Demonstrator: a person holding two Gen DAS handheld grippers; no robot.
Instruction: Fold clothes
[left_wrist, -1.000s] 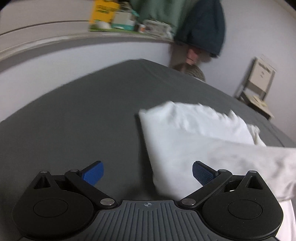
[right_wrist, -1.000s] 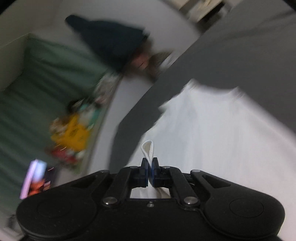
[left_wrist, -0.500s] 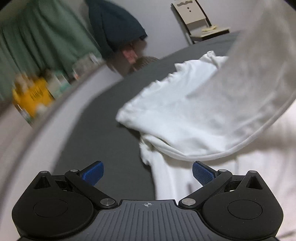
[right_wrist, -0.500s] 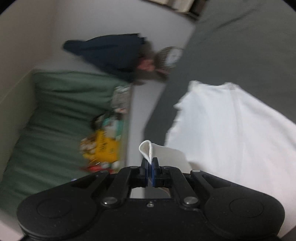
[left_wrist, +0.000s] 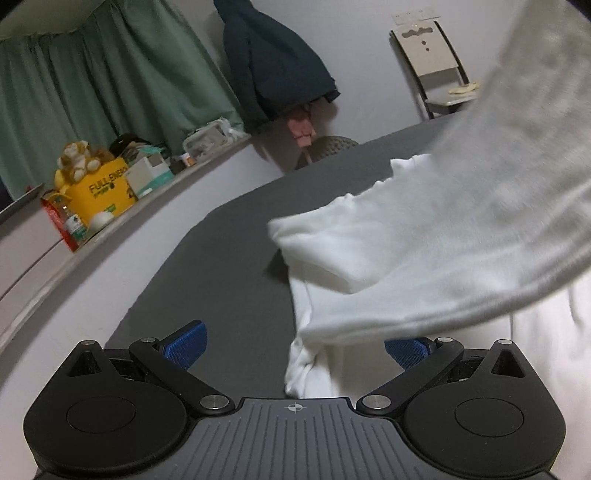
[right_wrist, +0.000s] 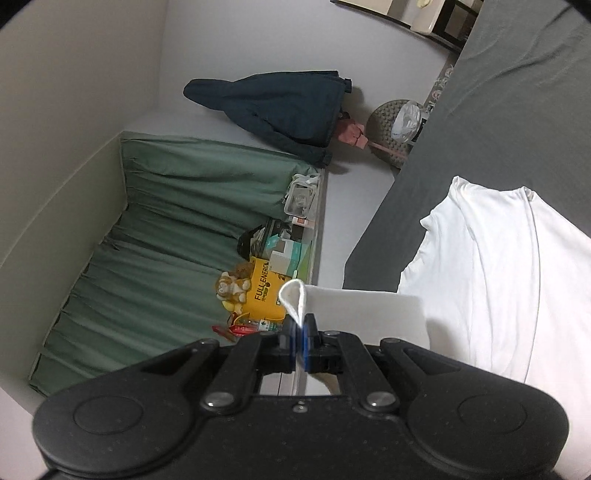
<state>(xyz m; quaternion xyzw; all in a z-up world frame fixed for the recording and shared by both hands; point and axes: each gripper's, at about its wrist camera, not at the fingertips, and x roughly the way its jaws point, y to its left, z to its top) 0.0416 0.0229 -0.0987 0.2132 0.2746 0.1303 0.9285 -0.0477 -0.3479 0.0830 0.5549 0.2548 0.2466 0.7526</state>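
A white garment (left_wrist: 369, 236) lies on a dark grey bed sheet (left_wrist: 221, 280). Part of it hangs lifted across the upper right of the left wrist view as a sleeve-like band (left_wrist: 498, 206). My left gripper (left_wrist: 295, 347) is open, its blue pads wide apart, with the garment's near edge bunched between and below them, not pinched. In the right wrist view my right gripper (right_wrist: 301, 332) is shut on a folded hem of the white garment (right_wrist: 498, 280), a small loop of cloth sticking out above the pads. The rest of the cloth spreads on the sheet (right_wrist: 517, 92) to the right.
A ledge along the wall holds a yellow box (left_wrist: 105, 192), a plush toy (left_wrist: 75, 160) and small boxes, with a green curtain (left_wrist: 110, 92) behind. A dark jacket (left_wrist: 273, 62) hangs on the wall. A chair (left_wrist: 436, 62) and a woven basket (right_wrist: 395, 125) stand past the bed.
The right gripper has risen with the hem, lifting a band of cloth. The left gripper has rolled and swung sideways along the garment's edge, staying open.
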